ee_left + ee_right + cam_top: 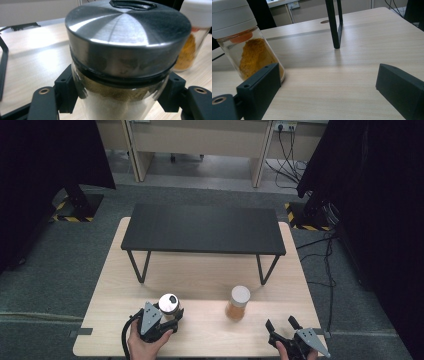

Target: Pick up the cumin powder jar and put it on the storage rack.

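– Where are the claws?

– My left claw (167, 316) pinches the glass jar with the brushed steel lid (169, 303) at the near left of the pale wooden worktop (200, 340). My right claw (281, 325) stands spread and empty at the near right.

– Farther out?

– The glass jar of orange powder with a white lid (238, 303) stands between them, and the low black metal shelf (202, 229) beyond.

I see the steel-lidded glass jar (125, 62) upright near the table's front-left edge. It holds pale powder under a brownish layer.
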Tool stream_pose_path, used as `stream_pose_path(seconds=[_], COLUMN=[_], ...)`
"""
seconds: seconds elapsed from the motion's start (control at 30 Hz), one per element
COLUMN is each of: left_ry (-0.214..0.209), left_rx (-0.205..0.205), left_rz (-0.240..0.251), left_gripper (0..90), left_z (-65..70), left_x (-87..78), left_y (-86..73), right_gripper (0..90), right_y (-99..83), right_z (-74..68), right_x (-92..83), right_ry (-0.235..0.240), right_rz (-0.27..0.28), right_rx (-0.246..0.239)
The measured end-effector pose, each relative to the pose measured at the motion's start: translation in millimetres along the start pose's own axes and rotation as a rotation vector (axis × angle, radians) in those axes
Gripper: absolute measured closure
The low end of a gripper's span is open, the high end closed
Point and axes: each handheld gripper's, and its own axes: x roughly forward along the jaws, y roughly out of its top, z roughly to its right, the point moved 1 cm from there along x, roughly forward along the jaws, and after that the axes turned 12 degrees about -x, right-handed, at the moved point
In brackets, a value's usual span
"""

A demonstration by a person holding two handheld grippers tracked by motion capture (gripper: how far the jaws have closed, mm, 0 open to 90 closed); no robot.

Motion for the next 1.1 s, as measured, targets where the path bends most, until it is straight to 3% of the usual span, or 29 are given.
stream_pose_path(seconds=[0.47, 1.1], left_ry=[-0.014, -0.016], left_rx=[-0.001, -0.016], left_rz=[0.057, 0.075], left_gripper=[30.4, 30.4], left_z=[8.9, 4.3], left_x=[-28.3, -33.8], left_y=[28.1, 47.7], right_gripper=[6.2, 6.2], right_y=[0.3, 1.0], right_z=[-1.5, -0.7], right_x=[1.3, 1.0], right_ry=[0.002, 0.002], right_rz=[-0.003, -0.004], right_rx=[-0.002, 0.000])
